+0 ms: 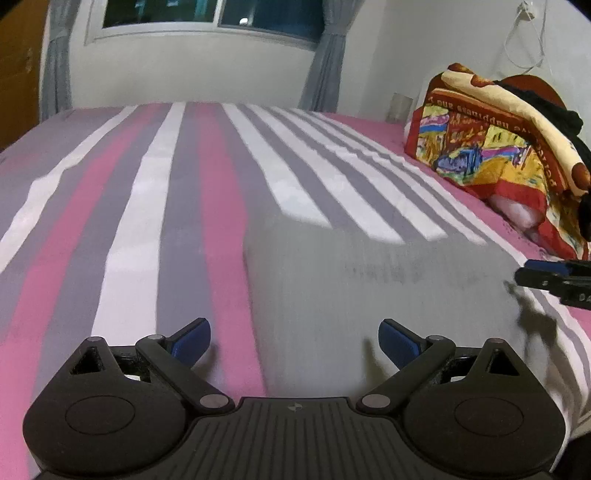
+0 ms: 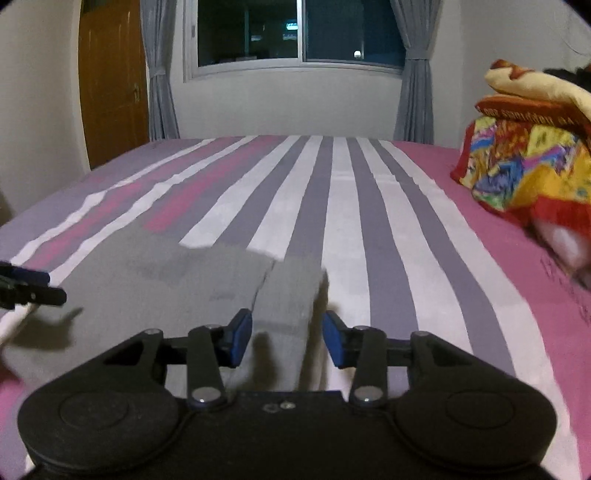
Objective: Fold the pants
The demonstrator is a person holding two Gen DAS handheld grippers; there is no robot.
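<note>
Grey pants (image 1: 369,295) lie folded flat on the striped bed; they also show in the right wrist view (image 2: 192,284). My left gripper (image 1: 294,343) is open and empty, just above the pants' near left part. My right gripper (image 2: 287,341) is open and empty over the pants' right edge, where a narrow grey flap (image 2: 291,295) lies between its blue pads. The right gripper's tip shows at the right edge of the left wrist view (image 1: 554,278), and the left gripper's tip at the left edge of the right wrist view (image 2: 29,286).
The bed has a sheet (image 1: 166,206) striped pink, grey and white. A colourful folded blanket pile (image 1: 498,147) sits at the right, also in the right wrist view (image 2: 528,162). A wall with a window (image 2: 295,33), curtains and a wooden door (image 2: 110,74) lie beyond the bed.
</note>
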